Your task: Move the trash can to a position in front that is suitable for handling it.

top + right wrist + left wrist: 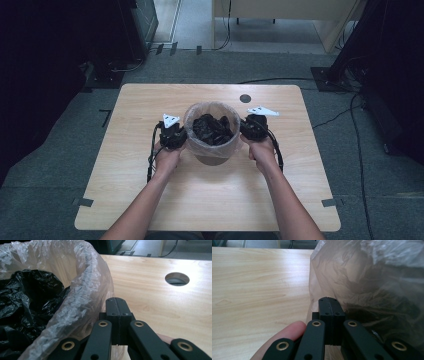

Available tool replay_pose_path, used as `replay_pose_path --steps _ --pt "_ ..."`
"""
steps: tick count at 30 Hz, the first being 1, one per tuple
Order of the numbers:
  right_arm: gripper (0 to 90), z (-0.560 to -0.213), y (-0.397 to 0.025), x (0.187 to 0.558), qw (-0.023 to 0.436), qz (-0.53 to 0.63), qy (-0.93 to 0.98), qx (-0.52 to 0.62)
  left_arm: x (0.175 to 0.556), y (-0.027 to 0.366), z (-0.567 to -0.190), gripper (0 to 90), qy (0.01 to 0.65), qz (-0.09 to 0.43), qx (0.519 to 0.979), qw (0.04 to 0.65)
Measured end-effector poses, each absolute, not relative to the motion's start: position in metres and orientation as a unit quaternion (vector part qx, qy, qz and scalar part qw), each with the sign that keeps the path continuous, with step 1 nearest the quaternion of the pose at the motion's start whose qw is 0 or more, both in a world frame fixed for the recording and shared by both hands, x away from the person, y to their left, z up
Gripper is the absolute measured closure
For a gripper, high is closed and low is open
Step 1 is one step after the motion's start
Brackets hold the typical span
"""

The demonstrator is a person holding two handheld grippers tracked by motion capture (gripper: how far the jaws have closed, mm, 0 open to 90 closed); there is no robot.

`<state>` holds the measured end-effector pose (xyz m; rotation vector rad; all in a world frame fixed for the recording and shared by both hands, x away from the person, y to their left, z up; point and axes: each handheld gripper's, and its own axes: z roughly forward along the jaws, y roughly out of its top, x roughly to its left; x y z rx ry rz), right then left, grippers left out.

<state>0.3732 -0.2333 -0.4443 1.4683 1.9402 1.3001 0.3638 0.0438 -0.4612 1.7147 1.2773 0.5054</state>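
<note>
While liner (pixel 212 111) hides bin, both claws, left (pixel 329 300) and right (pixel 117 300), pressed closed beside it; pinch unclear.

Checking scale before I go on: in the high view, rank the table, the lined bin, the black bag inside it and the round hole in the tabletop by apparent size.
1. table
2. lined bin
3. black bag inside the bin
4. round hole

The gaps are plain, so no ties.

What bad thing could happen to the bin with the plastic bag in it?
The clear liner is thin and crinkly, so it might tear or slip if tugged. The bin holds crumpled black plastic; with the left gripper and right gripper on opposite sides, an uneven pull might tip it.
</note>
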Motion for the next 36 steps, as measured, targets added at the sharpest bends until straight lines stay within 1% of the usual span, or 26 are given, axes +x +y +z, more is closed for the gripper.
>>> replay_pose_path --steps 7,22,24,32,33,34,35,36 --pt "90.0 -0.446 -0.229 0.349 0.193 0.469 0.687 0.521 0.340 0.048 -0.462 90.0 0.510 0.211 0.699 0.454" --pt "90.0 -0.445 -0.216 0.305 0.193 0.461 0.696 0.516 0.296 0.062 -0.464 90.0 0.511 0.215 0.691 0.464" --pt "90.0 -0.446 -0.213 0.291 0.203 0.461 0.699 0.507 0.288 0.064 -0.465 90.0 0.508 0.221 0.691 0.464" --pt "90.0 -0.447 -0.208 0.272 0.215 0.464 0.699 0.500 0.270 0.069 -0.464 90.0 0.511 0.242 0.676 0.472" --pt "87.5 -0.446 -0.208 0.270 0.218 0.464 0.701 0.496 0.270 0.071 -0.464 88.2 0.512 0.242 0.675 0.473" --pt "82.5 -0.446 -0.209 0.269 0.222 0.463 0.702 0.494 0.270 0.074 -0.465 85.7 0.511 0.243 0.675 0.474" --pt "72.3 -0.445 -0.210 0.267 0.232 0.461 0.701 0.493 0.270 0.077 -0.466 82.5 0.511 0.245 0.675 0.472" --pt "65.6 -0.445 -0.212 0.266 0.236 0.461 0.699 0.493 0.269 0.080 -0.466 81.7 0.510 0.250 0.676 0.470"
